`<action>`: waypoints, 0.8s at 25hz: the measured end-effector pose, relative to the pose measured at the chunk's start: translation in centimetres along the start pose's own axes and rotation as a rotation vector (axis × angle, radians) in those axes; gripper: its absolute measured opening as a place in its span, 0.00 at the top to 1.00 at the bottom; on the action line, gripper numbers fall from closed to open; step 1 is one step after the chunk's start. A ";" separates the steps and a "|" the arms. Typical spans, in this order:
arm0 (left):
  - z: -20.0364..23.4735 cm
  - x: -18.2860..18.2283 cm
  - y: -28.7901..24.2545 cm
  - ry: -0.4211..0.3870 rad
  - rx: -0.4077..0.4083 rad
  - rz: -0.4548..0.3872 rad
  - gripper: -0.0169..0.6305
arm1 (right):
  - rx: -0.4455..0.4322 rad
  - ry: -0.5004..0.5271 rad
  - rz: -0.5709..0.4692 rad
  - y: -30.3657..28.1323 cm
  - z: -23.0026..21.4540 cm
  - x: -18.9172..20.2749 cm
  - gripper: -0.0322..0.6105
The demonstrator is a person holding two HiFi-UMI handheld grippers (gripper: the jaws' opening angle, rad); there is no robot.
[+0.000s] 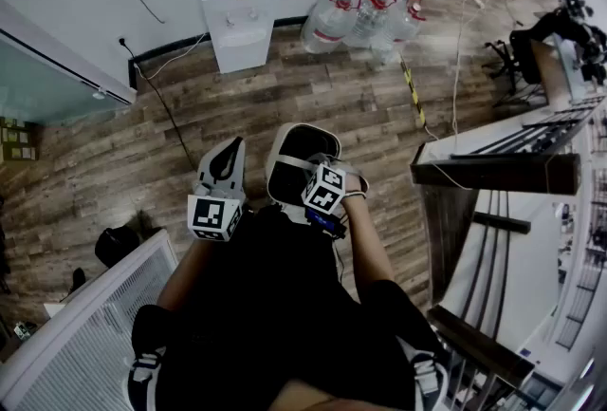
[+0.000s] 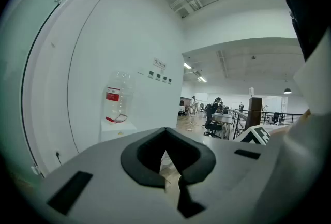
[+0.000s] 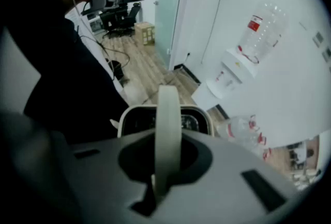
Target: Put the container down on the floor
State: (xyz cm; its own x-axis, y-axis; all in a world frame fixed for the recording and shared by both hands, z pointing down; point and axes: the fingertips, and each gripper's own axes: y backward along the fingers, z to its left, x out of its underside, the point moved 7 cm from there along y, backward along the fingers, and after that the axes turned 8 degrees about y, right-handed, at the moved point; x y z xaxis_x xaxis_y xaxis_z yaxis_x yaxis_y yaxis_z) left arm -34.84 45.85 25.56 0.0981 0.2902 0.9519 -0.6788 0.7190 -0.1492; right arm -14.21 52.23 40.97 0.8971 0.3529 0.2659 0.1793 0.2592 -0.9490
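Observation:
The container (image 1: 296,164) is a white bin with a dark inside, hanging above the wooden floor (image 1: 313,96) in front of the person's legs. My right gripper (image 1: 317,174) points steeply down and is shut on the bin's pale strap handle (image 3: 168,130), which runs up between its jaws in the right gripper view; the bin's rim (image 3: 135,113) shows below. My left gripper (image 1: 224,168) hovers just left of the bin, apart from it. In the left gripper view the left gripper (image 2: 168,167) has its jaws together with nothing between them.
A white water dispenser (image 1: 239,6) stands against the far wall, with several water jugs (image 1: 365,20) to its right. A dark railing and stairs (image 1: 493,174) lie to the right. A white grille panel (image 1: 85,333) and a black object (image 1: 116,244) are at the left.

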 end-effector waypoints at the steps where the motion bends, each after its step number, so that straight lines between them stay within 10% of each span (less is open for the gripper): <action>1: -0.1 -0.1 0.1 0.003 0.002 -0.002 0.93 | -0.001 0.000 -0.001 0.0 0.1 0.0 0.90; 20: -2.6 0.5 0.1 0.003 -0.013 0.007 0.93 | -0.015 -0.050 -0.033 0.3 1.2 1.8 0.90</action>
State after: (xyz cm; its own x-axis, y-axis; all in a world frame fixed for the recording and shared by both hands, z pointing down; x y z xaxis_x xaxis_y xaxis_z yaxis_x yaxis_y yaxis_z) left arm -32.98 47.66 25.32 0.0958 0.2971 0.9500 -0.6700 0.7251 -0.1592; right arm -13.04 54.00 41.35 0.8691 0.3893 0.3050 0.2151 0.2578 -0.9420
